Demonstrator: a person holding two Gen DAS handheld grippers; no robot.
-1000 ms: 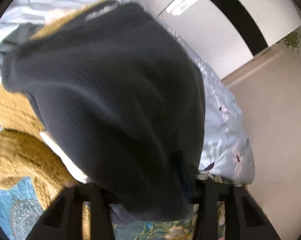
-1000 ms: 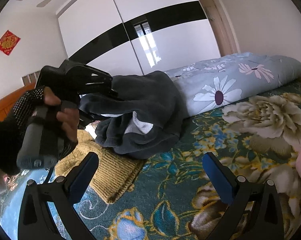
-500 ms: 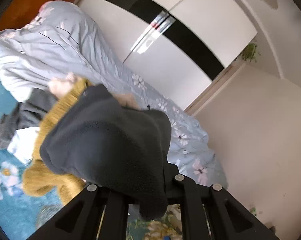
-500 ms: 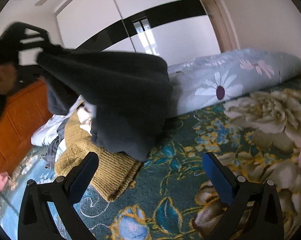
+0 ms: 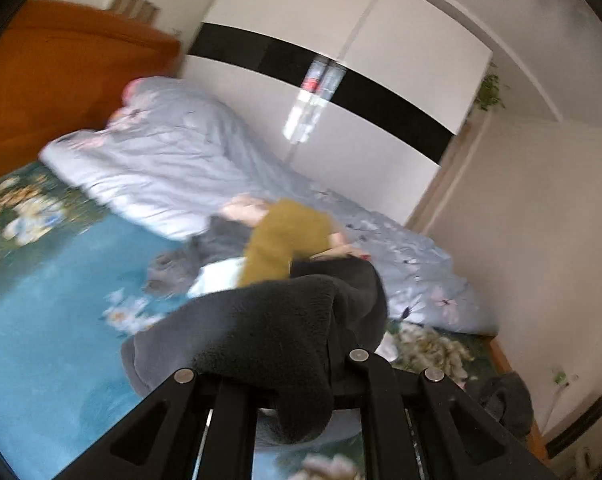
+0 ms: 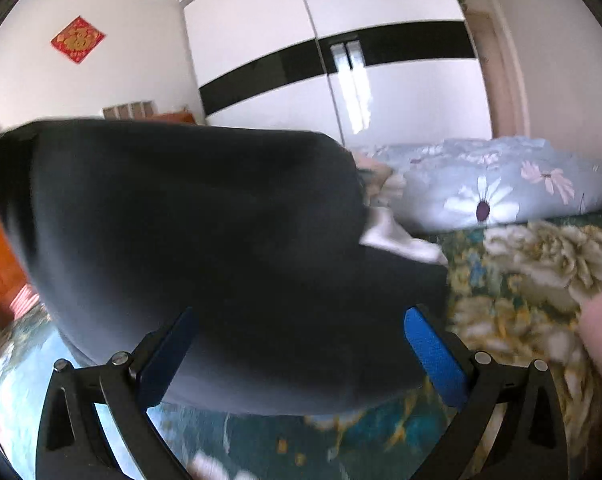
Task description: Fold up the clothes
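**Dark fleece lifted over the bed, held by the left claw**

The left claw (image 5: 297,364) is clamped on a bunched edge of the dark fleece garment (image 5: 261,340); its jaws are nearly together with the cloth pinched between them. From that grip the fleece hangs down over the blue floral bedspread (image 5: 53,300). In the right wrist view the same garment (image 6: 205,248) spreads wide across the middle of the frame, its long axis running roughly left to right, its upper edge drawn almost level and its lower part sagging toward the bed. The picture is blurred, so the garment's collar, sleeves or hem cannot be told apart.

The right claw (image 6: 301,348) stands apart, its blue pads on either side of the fleece's lower bulge. Whether the cloth touches the pads cannot be told.

Beyond the fleece, a mustard knitted garment (image 5: 285,236) lies on a small heap with grey and white clothes (image 5: 205,260), near the rolled grey quilt with daisy print (image 5: 173,168) that runs along the far side of the bed. Near the left of the heap the bedspread is bare and flat. To the right, the bedspread shows large cream peonies (image 6: 549,256).

An orange wooden headboard (image 5: 61,80) closes the left end. A white wardrobe with a black band (image 6: 341,52) fills the far wall, and a red diamond ornament (image 6: 77,39) hangs on the wall to its left.
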